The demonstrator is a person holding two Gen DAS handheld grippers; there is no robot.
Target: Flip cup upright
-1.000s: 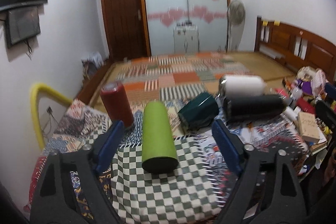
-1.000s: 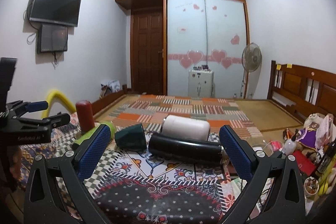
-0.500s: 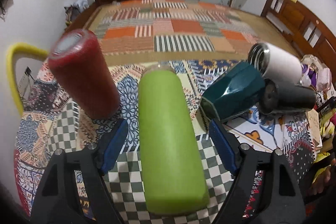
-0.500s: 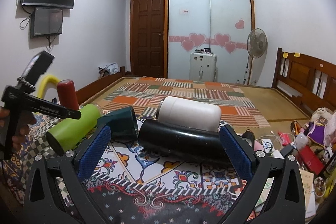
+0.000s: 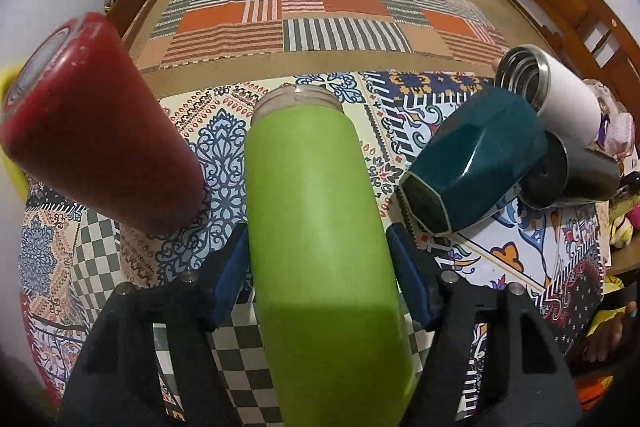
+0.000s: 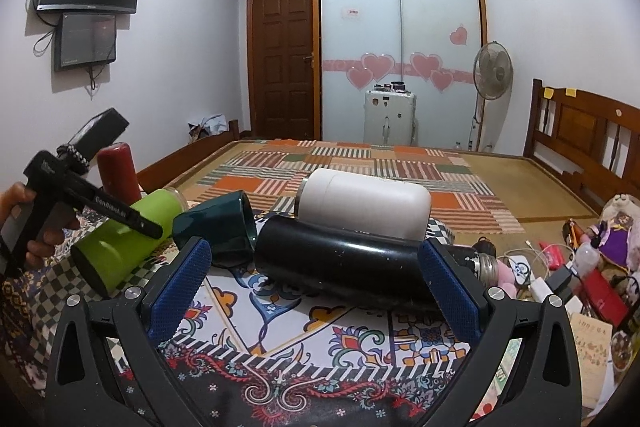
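Left gripper (image 5: 320, 259): blue fingers (image 5: 230, 267) sit on either side of the green cup (image 5: 320, 227), at or very near its wall. Whether they are closed on it or only bracketing it cannot be told from the left wrist view. Seen from the right wrist view, the green cup (image 6: 124, 239) lies tilted, base toward the near-left edge of the worktop (image 6: 320, 339), mouth pointing toward the far edge.

Right gripper (image 6: 316, 279): fingers spread wide, holding nothing, hovering near the front edge with the black cup (image 6: 340, 263) lying crosswise just beyond.

Progress (judgement): early to mid. One cup stands on end, the red cup (image 5: 100, 123), near the far-left corner; whether it is mouth-up cannot be told. The green one seems to be the cup in hand, at the grasp stage, not yet upright. Left to do: secure it, tip it onto its base, release. Three more lie on their sides.

Count, cups:
- red, standing: 1
- green, lying: 1
- dark teal cup (image 5: 472, 163), lying, faceted, just right of the green: 1
- black, lying: 1
- white cup (image 5: 560, 95), lying, resting against the black: 1
Total 5; lying 4.

Grippers: 2. Patterned cloth (image 5: 224, 151) over the worktop: at least 1, possibly several.
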